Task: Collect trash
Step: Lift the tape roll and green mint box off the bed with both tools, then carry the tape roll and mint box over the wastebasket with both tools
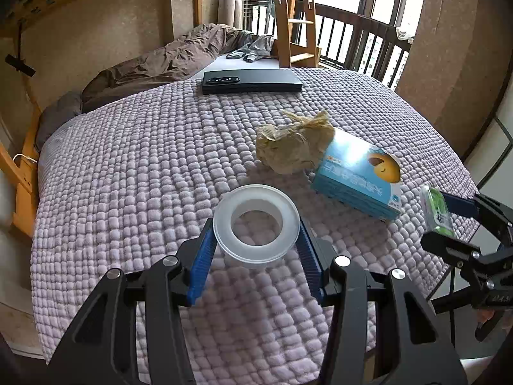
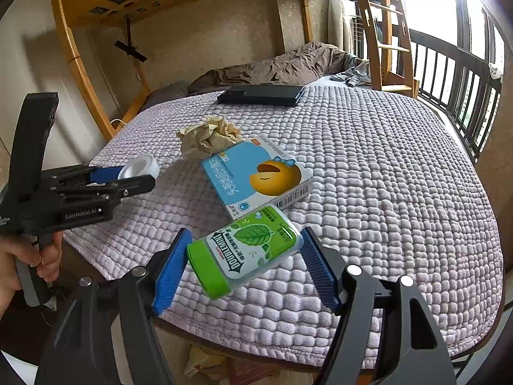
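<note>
Gum bottle (image 2: 245, 250) in right claw (image 2: 245, 264), tape roll (image 1: 256, 224) in left claw (image 1: 256, 256)

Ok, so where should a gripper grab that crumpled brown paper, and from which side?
Pinch the crumpled paper across its bulky middle, coming from above. Its right side leans against the blue box, so close front to back; the wad is soft and should squash.
</note>
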The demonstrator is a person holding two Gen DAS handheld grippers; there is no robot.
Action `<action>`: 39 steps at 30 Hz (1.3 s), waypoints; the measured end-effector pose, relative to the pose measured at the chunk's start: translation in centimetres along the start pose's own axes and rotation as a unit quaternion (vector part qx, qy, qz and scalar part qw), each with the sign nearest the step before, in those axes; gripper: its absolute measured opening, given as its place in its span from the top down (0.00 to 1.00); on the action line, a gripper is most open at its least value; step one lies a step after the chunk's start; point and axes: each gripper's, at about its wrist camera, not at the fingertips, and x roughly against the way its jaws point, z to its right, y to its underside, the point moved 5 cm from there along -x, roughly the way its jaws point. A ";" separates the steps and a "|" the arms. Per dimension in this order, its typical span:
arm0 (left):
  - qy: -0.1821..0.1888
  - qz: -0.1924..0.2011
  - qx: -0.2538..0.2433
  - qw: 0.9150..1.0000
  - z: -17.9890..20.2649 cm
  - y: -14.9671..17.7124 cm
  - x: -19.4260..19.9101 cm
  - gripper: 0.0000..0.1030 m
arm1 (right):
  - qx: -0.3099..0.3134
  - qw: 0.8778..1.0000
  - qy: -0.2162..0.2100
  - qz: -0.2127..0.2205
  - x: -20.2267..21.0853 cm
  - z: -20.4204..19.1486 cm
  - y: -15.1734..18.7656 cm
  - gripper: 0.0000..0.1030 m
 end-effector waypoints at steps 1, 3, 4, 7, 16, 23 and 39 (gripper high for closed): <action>-0.001 0.000 -0.002 1.000 0.1 0.1 0.2 0.50 | 0.000 1.000 -0.002 0.001 0.2 0.0 0.0 0.33; -0.001 0.000 -0.003 1.000 0.3 0.4 0.6 0.50 | -0.001 1.000 -0.004 0.001 0.4 -0.1 0.0 0.33; -0.001 0.001 -0.003 1.000 0.4 0.5 0.7 0.50 | -0.001 1.000 -0.005 0.001 0.5 -0.1 0.0 0.33; 0.000 -0.001 -0.001 1.000 0.5 1.0 1.2 0.50 | -0.002 1.000 -0.007 0.001 0.9 -0.1 0.1 0.33; 0.002 -0.006 -0.002 1.000 1.2 2.2 2.3 0.50 | -0.002 1.000 -0.011 -0.002 2.2 -0.1 0.7 0.33; 0.002 -0.005 -0.010 1.000 2.1 2.8 3.1 0.50 | -0.003 1.000 -0.014 -0.005 3.1 0.0 1.2 0.33; 0.010 -0.011 -0.018 1.000 3.2 4.2 4.3 0.50 | 0.008 1.000 -0.025 -0.013 5.1 -0.8 2.9 0.33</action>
